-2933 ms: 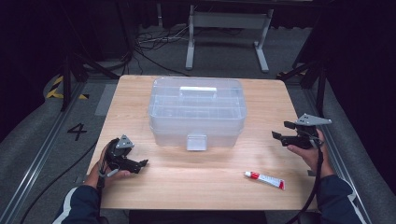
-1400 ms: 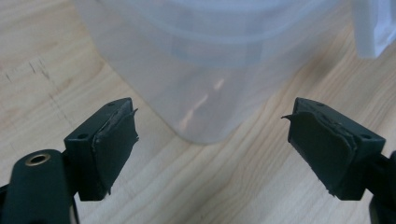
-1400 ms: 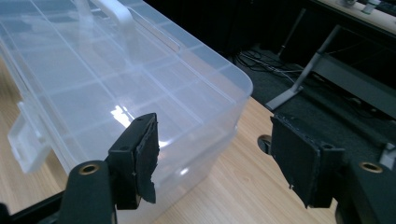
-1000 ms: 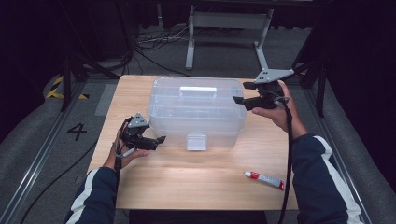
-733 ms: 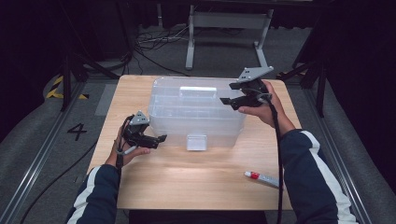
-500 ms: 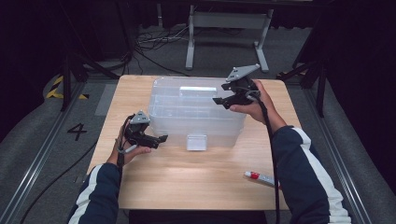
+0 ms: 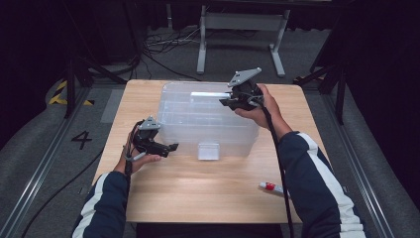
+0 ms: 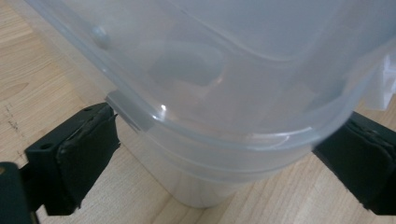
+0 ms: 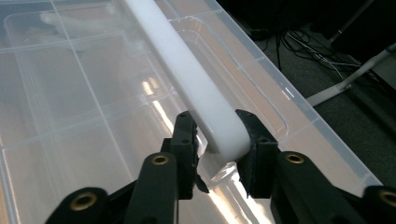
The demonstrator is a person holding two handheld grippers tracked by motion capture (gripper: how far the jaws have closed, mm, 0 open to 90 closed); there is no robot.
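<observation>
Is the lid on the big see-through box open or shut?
Shut. The lid lies flat on the clear box, front latch hanging down. The right gripper has its jaws around the white handle.

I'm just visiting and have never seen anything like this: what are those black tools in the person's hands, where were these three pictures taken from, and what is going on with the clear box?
No machine here: a person at a wooden table holds a hand-held gripper in each hand. One picture looks down from above; the other two come from small cameras riding on each gripper, looking along its black jaws. On the table stand a clear plastic box with a lid and, near the front, a small red-and-white tube. The right gripper has its jaws either side of the lid's white handle, seemingly closing on it. The left gripper sits open at the box's corner, jaws spread to either side.
</observation>
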